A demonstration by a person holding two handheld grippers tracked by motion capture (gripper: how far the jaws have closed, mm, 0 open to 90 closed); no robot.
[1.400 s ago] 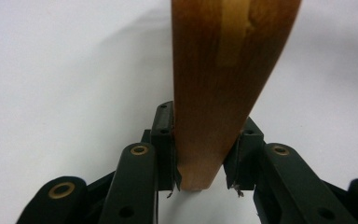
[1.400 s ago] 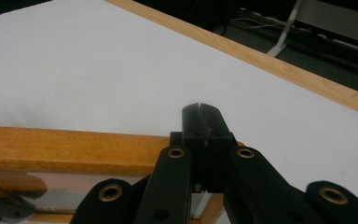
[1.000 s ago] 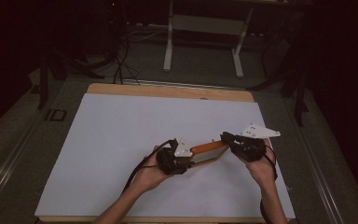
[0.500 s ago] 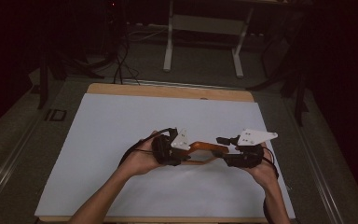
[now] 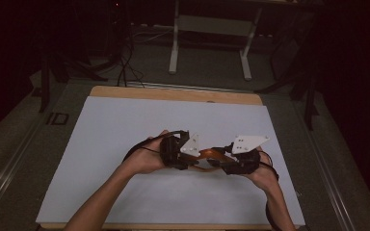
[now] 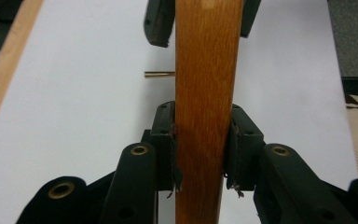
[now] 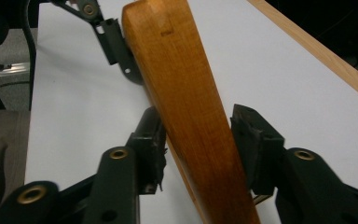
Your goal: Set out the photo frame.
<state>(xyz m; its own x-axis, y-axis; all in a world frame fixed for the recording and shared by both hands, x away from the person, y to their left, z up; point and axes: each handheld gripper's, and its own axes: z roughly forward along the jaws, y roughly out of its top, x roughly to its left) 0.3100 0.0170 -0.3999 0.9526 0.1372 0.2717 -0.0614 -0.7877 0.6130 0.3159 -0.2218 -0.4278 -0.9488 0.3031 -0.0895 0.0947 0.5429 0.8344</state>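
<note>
An orange-brown wooden bar (image 5: 211, 154) hangs above the white table sheet (image 5: 125, 125) between my two grippers. My left gripper (image 5: 196, 161) is shut on one end; in the left gripper view both pads (image 6: 167, 135) press the bar (image 6: 208, 70) at its sides. My right gripper (image 5: 218, 162) faces it from the right. In the right gripper view the bar (image 7: 182, 84) runs tilted between the jaws, which have just been closing; the left pad (image 7: 154, 140) is at the wood, while a thin gap shows at the right pad (image 7: 249, 140). The left gripper's jaw (image 7: 116, 46) holds the far end.
A thin brass rod (image 6: 158, 73) pokes out beside the bar above the sheet. The table's wooden edge (image 5: 173, 92) runs along the far side. Beyond it stand a metal frame (image 5: 212, 29) and cables on the floor. The person's forearms come in from the bottom.
The left hand has lifted its end, so the bar lies more level. The right hand has slid left along the bar, toward the left gripper; the two grippers are now closer together.
</note>
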